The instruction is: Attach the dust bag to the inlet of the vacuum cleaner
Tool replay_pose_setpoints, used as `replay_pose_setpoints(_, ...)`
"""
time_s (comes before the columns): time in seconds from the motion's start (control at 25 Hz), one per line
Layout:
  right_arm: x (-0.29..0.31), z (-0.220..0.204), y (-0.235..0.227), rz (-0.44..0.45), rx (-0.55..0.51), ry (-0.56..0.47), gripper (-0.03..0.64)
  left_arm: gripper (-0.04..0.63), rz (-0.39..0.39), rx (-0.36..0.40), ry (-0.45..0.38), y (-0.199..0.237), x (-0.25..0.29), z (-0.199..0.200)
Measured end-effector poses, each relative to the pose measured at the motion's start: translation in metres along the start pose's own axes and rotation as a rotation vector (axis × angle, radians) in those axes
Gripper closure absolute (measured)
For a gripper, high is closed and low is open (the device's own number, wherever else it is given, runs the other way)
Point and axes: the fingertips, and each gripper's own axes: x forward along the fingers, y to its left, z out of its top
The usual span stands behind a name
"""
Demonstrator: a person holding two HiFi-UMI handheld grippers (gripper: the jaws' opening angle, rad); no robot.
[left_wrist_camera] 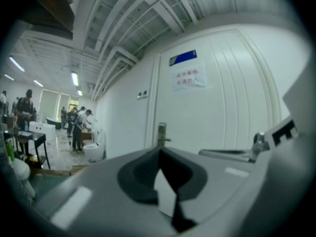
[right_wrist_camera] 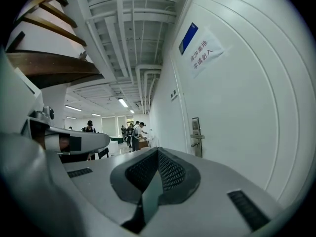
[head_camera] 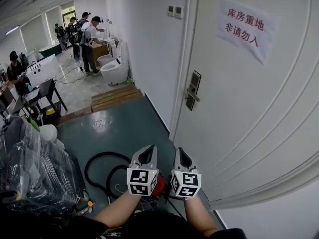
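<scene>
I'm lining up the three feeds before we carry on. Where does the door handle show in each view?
Head view: the door handle is right of centre, at the left edge of the white door.
Left gripper view: near the centre, a little below mid-height.
Right gripper view: right of centre, below mid-height.
Shared landmark: the paper notice with red writing, higher up on the same door.
</scene>
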Motion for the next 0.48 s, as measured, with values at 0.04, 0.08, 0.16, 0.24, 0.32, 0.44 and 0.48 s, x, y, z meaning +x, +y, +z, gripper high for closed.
replay_pose_setpoints(0.04, 0.002, -0.003, 0.0, 0.0, 0.005, 0.008, 0.618, 0.597, 0.01, -0.003, 0.01, 0.005, 0.0, -0.004)
replay_pose_setpoints(0.08, 0.004, -0.006, 0.0, 0.003, 0.015, 0.015, 0.618, 0.595, 0.02, -0.008, 0.015, 0.009, 0.0, -0.007)
replay_pose_setpoints(0.16, 0.009, -0.008, 0.004, 0.017, 0.016, 0.02, 0.618, 0.595, 0.043, -0.003, 0.007, 0.021, 0.003, -0.012)
replay_pose_setpoints(0.24, 0.016, -0.006, 0.008, 0.029, 0.003, 0.019, 0.618, 0.595, 0.064, 0.004, 0.001, 0.032, 0.007, -0.013)
replay_pose_setpoints(0.32, 0.02, -0.004, 0.008, 0.036, 0.003, 0.018, 0.618, 0.595, 0.073, -0.006, -0.002, 0.037, 0.009, -0.012)
replay_pose_setpoints(0.44, 0.023, 0.005, 0.01, 0.031, -0.01, -0.016, 0.618, 0.595, 0.069, -0.025, -0.01, 0.04, 0.011, -0.009)
replay_pose_setpoints(0.48, 0.024, 0.009, 0.011, 0.028, -0.016, -0.036, 0.618, 0.595, 0.066, -0.037, -0.011, 0.041, 0.012, -0.009)
